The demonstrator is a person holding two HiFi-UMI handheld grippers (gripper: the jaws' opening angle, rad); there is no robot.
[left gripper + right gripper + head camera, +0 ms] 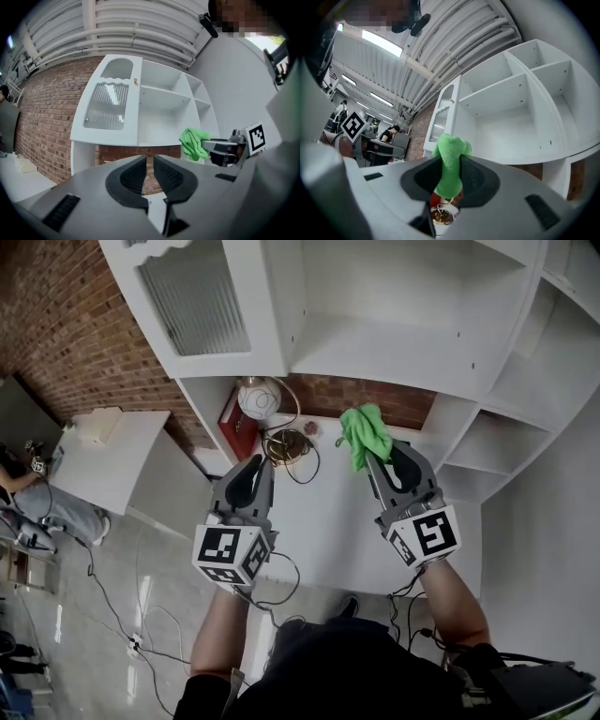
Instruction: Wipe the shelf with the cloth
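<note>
The right gripper (380, 457) is clamped on the green cloth (364, 435), which bunches out past its fingertips, held in the air below the white shelf (403, 357). The left gripper (255, 468) holds nothing, its jaws nearly together

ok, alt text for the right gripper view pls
The right claw is shut on a crumpled bright green cloth, which sticks up out of it. Behind it stands a white wooden shelf unit with open compartments and, at its left side, a ribbed-glass door.
</note>
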